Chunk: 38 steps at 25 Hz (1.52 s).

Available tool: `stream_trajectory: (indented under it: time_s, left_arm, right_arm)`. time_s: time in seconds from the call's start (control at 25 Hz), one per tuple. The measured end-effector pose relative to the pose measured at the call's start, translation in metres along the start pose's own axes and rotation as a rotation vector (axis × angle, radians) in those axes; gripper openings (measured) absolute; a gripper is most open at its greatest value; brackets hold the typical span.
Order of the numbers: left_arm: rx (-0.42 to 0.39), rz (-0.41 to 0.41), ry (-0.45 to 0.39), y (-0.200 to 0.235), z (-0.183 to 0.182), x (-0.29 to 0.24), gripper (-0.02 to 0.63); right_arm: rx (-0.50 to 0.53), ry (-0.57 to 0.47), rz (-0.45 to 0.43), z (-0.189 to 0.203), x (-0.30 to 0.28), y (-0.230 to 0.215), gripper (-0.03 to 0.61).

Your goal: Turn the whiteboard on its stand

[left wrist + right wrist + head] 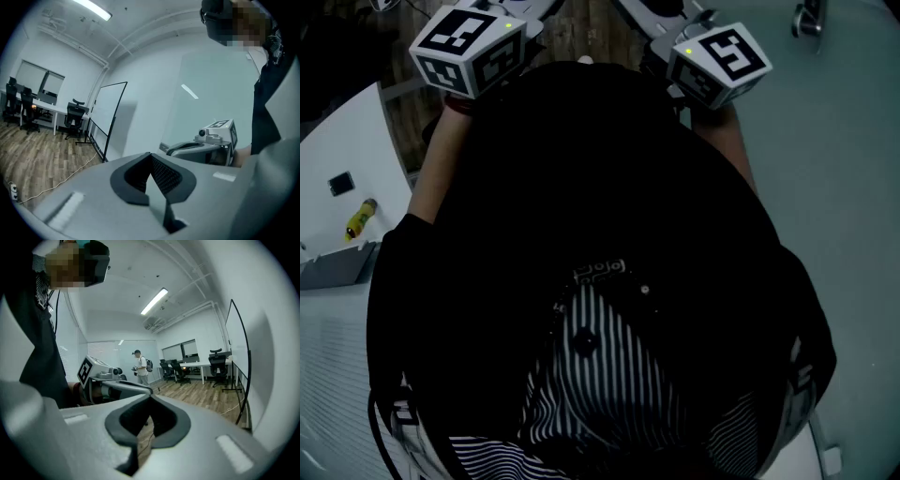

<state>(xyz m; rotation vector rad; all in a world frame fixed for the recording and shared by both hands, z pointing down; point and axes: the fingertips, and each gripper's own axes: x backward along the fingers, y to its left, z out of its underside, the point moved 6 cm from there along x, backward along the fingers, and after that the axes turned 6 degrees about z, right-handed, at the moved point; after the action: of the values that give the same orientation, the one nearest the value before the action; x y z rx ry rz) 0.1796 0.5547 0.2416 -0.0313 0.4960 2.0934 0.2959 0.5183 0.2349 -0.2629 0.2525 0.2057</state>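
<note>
**Grippers: 2.**
- Left gripper (151,157): jaws closed together, nothing between them.
- Right gripper (150,397): jaws also fully closed and empty.
- Marker cubes: 2, one on each gripper, left cube (469,42) and right cube (719,61).

**Pose.** Both grippers are held out in front of the chest, side by side and apart, tipped slightly below level. The left forearm (431,178) and right forearm (733,150) show bare on either side of the dark top. Each gripper view shows the other gripper alongside.

**Whiteboard: 1.** The whiteboard (108,112) is upright and dark-framed on its stand (86,139). It is close to the wall (145,93) and well apart from both grippers. The right gripper view shows a dark frame, seen nearly edge-on, at the right margin.

**Other items.**
- Chairs: 3, at (167,369), (181,371) and (218,363).
- Desk: 1 (199,364).
- Bystander: 1 (140,367), far off.
- Cable: 1 (56,185), trailing over the floor.

**Room.** An open stretch of wood floor (42,150) lies between the grippers and the board. The desk and chairs stand beyond the board's far side.
</note>
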Motion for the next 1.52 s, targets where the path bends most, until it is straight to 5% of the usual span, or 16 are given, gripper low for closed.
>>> stream_trajectory:
  time_s: [0.44, 0.72, 1.04, 1.24, 1.52]
  left_arm:
    - [-0.039, 0.063, -0.013, -0.005, -0.009, -0.002, 0.006]
    - [-0.04, 0.135, 0.021, -0.015, -0.022, -0.004, 0.006]
    - [-0.079, 0.108, 0.058, -0.024, -0.041, 0.006, 0.006]
    - [-0.015, 0.132, 0.02, -0.017, -0.025, 0.001, 0.008]
    - [-0.017, 0.197, -0.003, -0.017, -0.02, 0.005, 0.008]
  right_arm:
    - [0.056, 0.01, 0.056, -0.009, 0.005, 0.003, 0.0]
    - [0.017, 0.049, 0.036, -0.019, 0.017, 0.0, 0.001]
    - [-0.058, 0.047, 0.03, -0.027, 0.018, -0.013, 0.002]
    - [-0.086, 0.003, 0.062, -0.013, 0.015, -0.019, 0.002]
    - [-0.087, 0.104, 0.062, -0.003, 0.019, -0.003, 0.0]
